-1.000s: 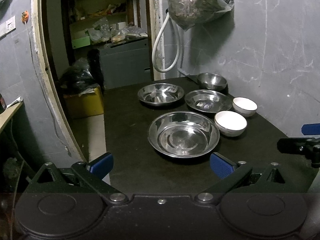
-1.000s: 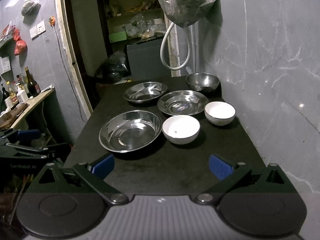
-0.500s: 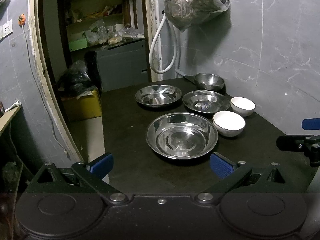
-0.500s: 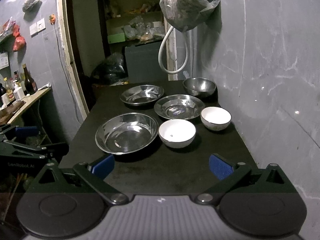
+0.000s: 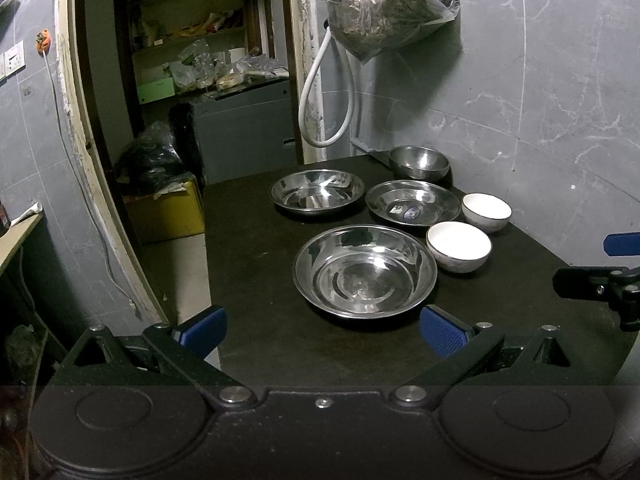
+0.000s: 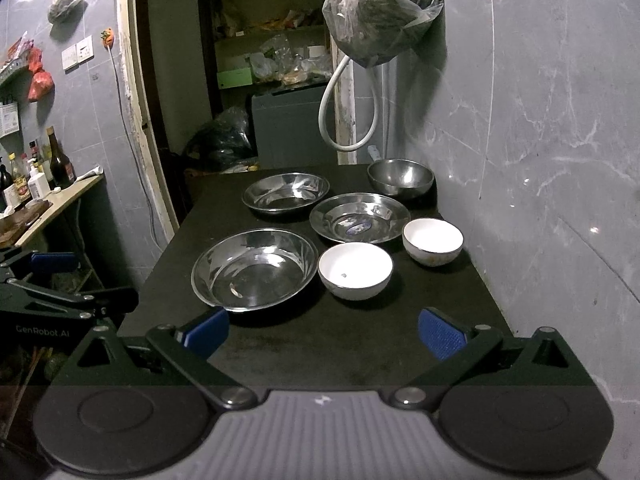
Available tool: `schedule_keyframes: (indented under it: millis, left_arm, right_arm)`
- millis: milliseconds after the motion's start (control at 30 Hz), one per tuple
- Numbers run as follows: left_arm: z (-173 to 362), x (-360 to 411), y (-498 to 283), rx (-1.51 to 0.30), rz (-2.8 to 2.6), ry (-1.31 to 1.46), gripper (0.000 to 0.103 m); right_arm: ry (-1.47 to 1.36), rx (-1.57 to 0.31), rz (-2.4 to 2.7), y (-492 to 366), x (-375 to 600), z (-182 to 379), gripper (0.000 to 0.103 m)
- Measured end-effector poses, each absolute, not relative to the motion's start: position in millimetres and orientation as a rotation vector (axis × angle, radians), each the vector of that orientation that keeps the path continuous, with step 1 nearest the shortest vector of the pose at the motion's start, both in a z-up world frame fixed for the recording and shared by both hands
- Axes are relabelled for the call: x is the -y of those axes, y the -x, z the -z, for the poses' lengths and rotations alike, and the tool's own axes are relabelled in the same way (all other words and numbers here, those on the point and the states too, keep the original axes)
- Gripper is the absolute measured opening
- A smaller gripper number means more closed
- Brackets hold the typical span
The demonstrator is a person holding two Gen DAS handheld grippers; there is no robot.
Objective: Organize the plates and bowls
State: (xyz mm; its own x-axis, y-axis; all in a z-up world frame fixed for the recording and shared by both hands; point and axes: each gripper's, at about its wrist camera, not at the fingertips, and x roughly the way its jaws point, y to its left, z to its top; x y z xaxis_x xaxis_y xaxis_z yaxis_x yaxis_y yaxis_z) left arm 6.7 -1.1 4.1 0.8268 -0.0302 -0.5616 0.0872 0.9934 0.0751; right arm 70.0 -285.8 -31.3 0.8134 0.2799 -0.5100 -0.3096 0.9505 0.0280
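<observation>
On the black table (image 5: 256, 264) (image 6: 360, 336) stand three steel plates: a large near one (image 5: 365, 270) (image 6: 254, 268), a far left one (image 5: 318, 191) (image 6: 285, 193) and a far right one with a sticker (image 5: 413, 207) (image 6: 359, 217). A steel bowl (image 5: 418, 161) (image 6: 400, 178) sits at the back by the wall. Two white bowls stand right of the plates, near (image 5: 458, 246) (image 6: 355, 270) and far (image 5: 486, 212) (image 6: 432, 240). My left gripper (image 5: 322, 330) is open and empty before the large plate. My right gripper (image 6: 323, 330) is open and empty at the near table edge.
A grey tiled wall (image 5: 540, 100) borders the table's right side. A full plastic bag (image 5: 384, 4) and a white hose (image 5: 320, 92) hang at the back. A doorway with shelves (image 5: 192, 60) opens on the left. Bottles stand on a side counter (image 6: 36, 188).
Both views have shifted slightly. The dishes sit a little lower and nearer in the right wrist view. Nothing on the table has moved and both grippers stay open.
</observation>
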Motion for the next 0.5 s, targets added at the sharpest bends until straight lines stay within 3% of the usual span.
schedule_keyframes:
  millis: [500]
  left_arm:
    - [-2.3, -10.1, -7.3, -0.602, 0.066, -0.09, 0.102]
  right_arm:
    - [0.063, -0.536, -0.315, -73.8, 281.8, 30.1, 0.103]
